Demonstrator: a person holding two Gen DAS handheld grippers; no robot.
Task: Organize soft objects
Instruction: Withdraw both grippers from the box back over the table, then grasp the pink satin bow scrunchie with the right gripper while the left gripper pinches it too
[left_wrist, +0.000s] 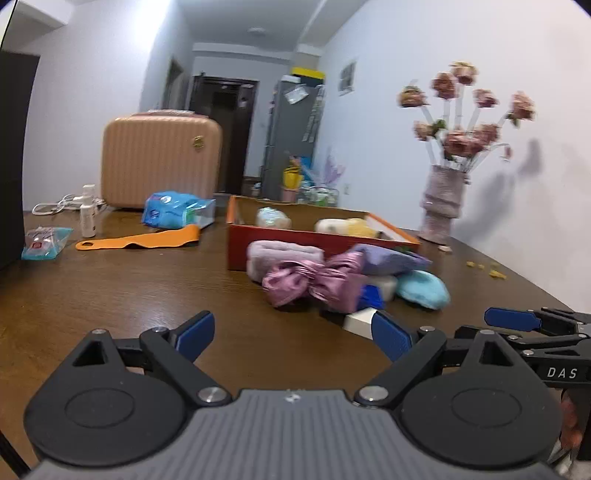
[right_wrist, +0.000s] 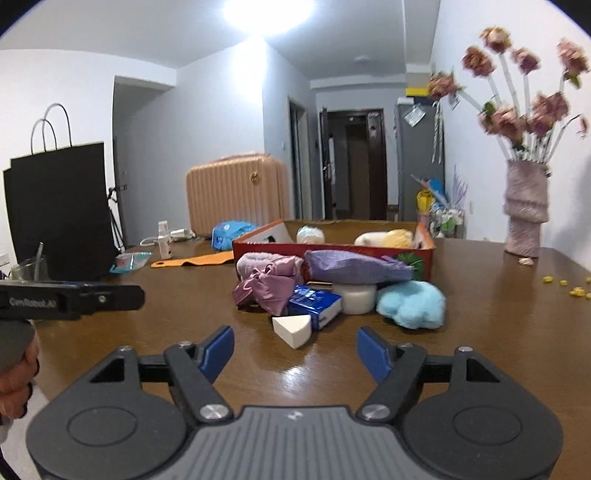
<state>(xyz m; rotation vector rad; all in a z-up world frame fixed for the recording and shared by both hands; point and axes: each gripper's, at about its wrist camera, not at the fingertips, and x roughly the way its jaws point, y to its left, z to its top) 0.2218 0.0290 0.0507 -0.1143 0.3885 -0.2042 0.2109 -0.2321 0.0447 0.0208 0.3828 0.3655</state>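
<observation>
On the brown table (right_wrist: 480, 332) both grippers hovered with fingers spread, holding nothing: left gripper (left_wrist: 293, 338), right gripper (right_wrist: 295, 354). Ahead lay a pink satin bow (right_wrist: 266, 286), blue fluffy toy (right_wrist: 412, 302) and white wedge sponge (right_wrist: 293, 330), just before the red box (right_wrist: 332, 251), which perhaps held three soft balls.

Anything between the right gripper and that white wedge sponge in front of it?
Nothing visible. The open right gripper faces the white wedge-shaped sponge across bare brown wooden table; the blue tissue pack lies just behind the sponge.
</observation>
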